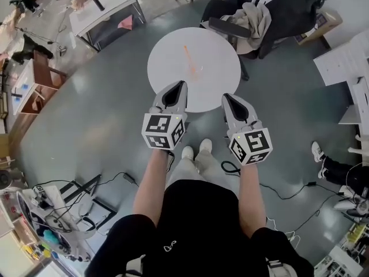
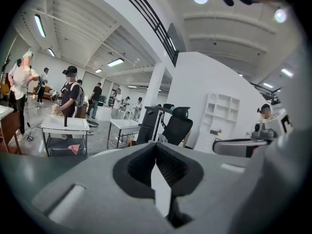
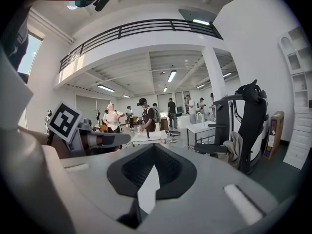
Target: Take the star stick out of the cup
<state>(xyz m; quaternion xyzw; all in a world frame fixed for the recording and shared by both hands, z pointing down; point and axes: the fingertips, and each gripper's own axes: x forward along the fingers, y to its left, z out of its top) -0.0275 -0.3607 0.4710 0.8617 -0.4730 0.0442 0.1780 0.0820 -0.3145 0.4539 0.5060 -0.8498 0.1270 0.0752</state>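
Fingers (image 2: 97, 189) together; left gripper (image 1: 183, 85), right gripper (image 1: 226, 97) point forward

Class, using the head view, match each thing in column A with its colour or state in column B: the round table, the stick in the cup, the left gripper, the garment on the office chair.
Column A
1. round table
2. stick in the cup
3. left gripper
4. garment on the office chair

Column B
a. orange
b. shut, nothing between the jaws
c. beige
d. white

Pairs: 1-d; 2-a; 3-b; 4-c
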